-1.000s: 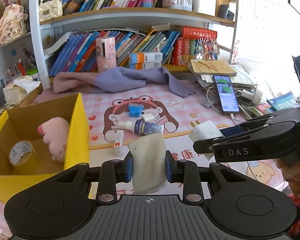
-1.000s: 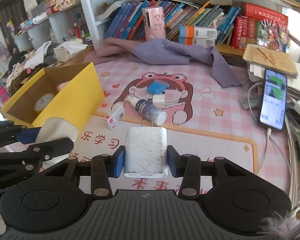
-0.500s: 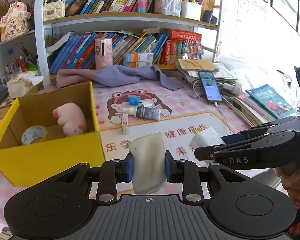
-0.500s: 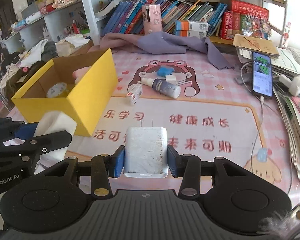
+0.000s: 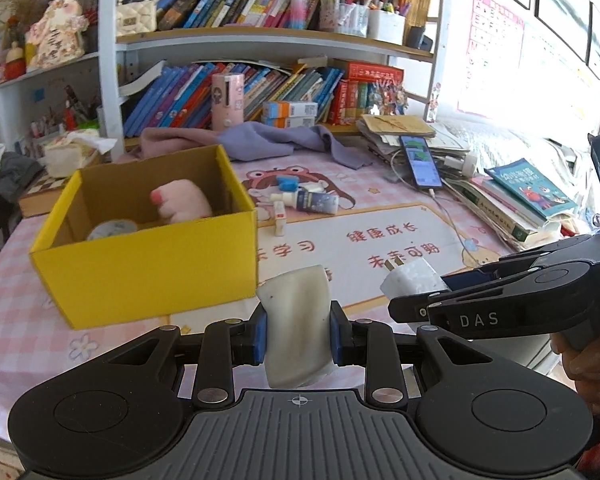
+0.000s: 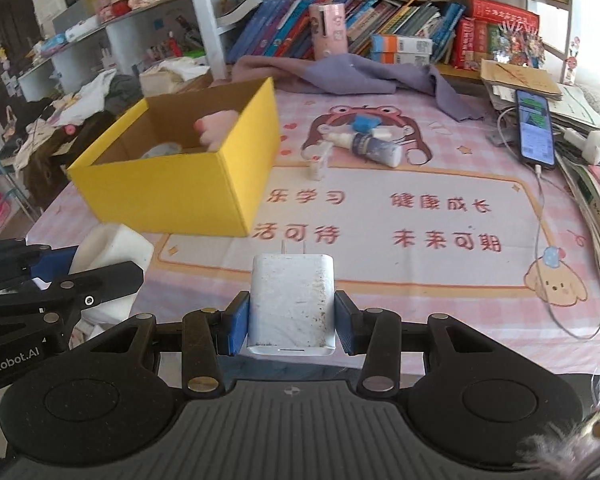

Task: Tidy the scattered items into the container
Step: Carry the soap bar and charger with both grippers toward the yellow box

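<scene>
My left gripper (image 5: pixel 298 338) is shut on a white eraser-like block (image 5: pixel 296 320), held above the table's front edge, right of the yellow box (image 5: pixel 148 268). The block also shows in the right wrist view (image 6: pixel 112 252). My right gripper (image 6: pixel 290 326) is shut on a white charger plug (image 6: pixel 291 304), also seen in the left wrist view (image 5: pixel 412 282). The box holds a pink plush (image 5: pixel 180 202) and a tape roll (image 5: pixel 112 230). A spray bottle (image 5: pixel 312 202), a blue item (image 5: pixel 286 183) and a small white tube (image 5: pixel 279 220) lie on the mat.
A purple cloth (image 5: pixel 260 140) lies at the back under the bookshelf (image 5: pixel 260 40). A phone on a cable (image 5: pixel 420 162) and stacked books (image 5: pixel 528 196) sit at the right. A tissue box (image 5: pixel 68 152) stands at the left. The pink mat (image 6: pixel 380 220) covers the table.
Both grippers have pulled back and up from the table, still holding their items. The yellow box and the mat now look farther away and more fully in view.
</scene>
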`<state>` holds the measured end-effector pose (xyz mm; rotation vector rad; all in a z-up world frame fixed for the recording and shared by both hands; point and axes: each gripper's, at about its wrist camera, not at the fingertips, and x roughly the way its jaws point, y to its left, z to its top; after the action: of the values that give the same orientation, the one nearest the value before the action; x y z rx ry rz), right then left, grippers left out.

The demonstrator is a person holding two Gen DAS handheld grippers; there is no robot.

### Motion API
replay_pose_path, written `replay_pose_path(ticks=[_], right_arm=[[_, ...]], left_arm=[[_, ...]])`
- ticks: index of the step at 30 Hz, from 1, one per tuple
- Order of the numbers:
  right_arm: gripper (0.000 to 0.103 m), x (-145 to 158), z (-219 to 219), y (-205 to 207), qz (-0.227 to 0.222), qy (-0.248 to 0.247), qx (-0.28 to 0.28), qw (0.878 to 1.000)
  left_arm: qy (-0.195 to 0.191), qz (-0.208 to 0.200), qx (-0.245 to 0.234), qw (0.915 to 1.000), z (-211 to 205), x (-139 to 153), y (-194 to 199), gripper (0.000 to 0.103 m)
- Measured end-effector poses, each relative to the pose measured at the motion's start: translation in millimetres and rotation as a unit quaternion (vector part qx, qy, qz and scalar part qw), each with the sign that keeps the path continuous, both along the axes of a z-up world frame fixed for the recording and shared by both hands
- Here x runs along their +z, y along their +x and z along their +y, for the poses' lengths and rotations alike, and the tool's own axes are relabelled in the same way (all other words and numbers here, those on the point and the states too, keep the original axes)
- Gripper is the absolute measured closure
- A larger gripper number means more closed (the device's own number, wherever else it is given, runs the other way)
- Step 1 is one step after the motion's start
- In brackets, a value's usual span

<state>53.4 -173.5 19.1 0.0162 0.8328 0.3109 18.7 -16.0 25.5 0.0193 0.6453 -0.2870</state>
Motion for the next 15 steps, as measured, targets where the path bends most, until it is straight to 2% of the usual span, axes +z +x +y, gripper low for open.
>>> replay_pose_path(ticks=[15], right_arm=[[0.062, 2, 42, -12, -0.003, -0.008, 0.06, 0.998]], left_arm=[[-0.014, -0.001, 0.048, 0.9988, 38, -2, -22, 0.076]])
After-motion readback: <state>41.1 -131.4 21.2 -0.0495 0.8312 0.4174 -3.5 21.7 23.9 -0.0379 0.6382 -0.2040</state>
